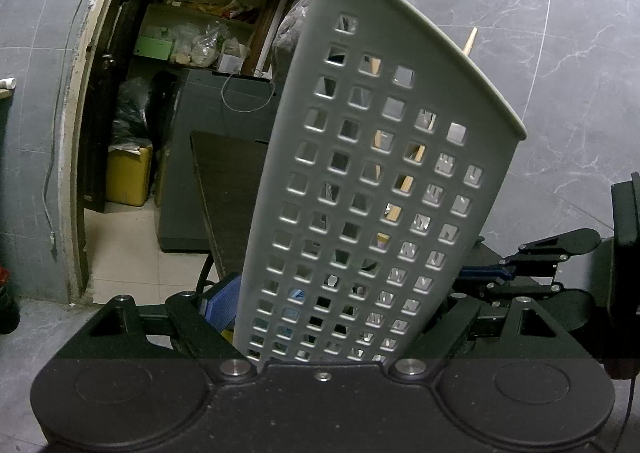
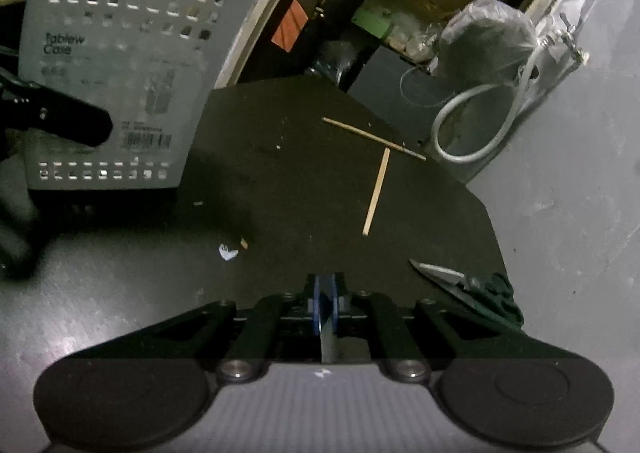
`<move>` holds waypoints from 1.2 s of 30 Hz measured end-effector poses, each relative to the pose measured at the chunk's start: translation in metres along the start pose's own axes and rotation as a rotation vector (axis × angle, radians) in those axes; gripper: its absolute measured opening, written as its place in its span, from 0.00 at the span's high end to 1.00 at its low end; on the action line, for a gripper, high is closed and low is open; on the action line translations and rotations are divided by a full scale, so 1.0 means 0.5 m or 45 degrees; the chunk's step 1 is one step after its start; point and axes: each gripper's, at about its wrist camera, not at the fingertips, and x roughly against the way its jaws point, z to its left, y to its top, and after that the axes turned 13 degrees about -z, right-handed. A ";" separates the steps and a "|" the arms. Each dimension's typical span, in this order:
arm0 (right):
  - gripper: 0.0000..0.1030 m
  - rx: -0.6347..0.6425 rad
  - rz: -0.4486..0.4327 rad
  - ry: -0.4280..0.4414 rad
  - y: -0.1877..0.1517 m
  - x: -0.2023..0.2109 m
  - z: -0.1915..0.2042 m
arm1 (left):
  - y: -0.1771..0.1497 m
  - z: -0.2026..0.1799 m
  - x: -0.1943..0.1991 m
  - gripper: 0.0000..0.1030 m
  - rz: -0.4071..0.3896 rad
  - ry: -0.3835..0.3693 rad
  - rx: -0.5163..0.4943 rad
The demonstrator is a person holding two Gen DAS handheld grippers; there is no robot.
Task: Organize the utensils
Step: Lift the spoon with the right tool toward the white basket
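Dark counter (image 2: 304, 181) carries two chopsticks (image 2: 376, 193); your left hand-held gripper (image 1: 332, 317) grasps the grey perforated caddy (image 1: 372, 173), your right hand-held gripper (image 2: 325, 293) is clenched empty.

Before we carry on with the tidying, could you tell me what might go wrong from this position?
1. The utensil holder is tilted in the left gripper; the chopsticks sticking out could slide out.
2. The scissors lie near the table edge and could be knocked off.
3. Two chopsticks on the table cross, making picking one awkward.

Grey marbled tile walls (image 1: 560, 33) flank a cluttered shelved closet (image 1: 200, 21).
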 end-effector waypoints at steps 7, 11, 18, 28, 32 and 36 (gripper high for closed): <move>0.97 -0.102 0.000 -0.021 0.008 0.010 -0.042 | 0.001 0.001 0.000 0.16 0.000 0.002 0.001; 0.98 -0.161 -0.055 -0.061 0.021 0.030 -0.066 | 0.001 0.000 -0.001 0.16 0.000 0.004 -0.001; 0.98 -0.267 -0.201 -0.122 0.039 0.060 -0.104 | 0.000 0.000 -0.001 0.16 0.000 0.004 -0.001; 0.99 -0.267 -0.449 -0.247 0.083 0.121 -0.124 | 0.001 0.000 -0.001 0.16 0.000 0.004 0.000; 0.99 -0.256 -0.539 -0.297 0.110 0.141 -0.136 | 0.000 0.000 -0.001 0.16 0.000 0.004 0.000; 0.99 -0.230 -0.605 -0.340 0.135 0.153 -0.140 | 0.000 0.000 -0.001 0.16 0.000 0.004 -0.001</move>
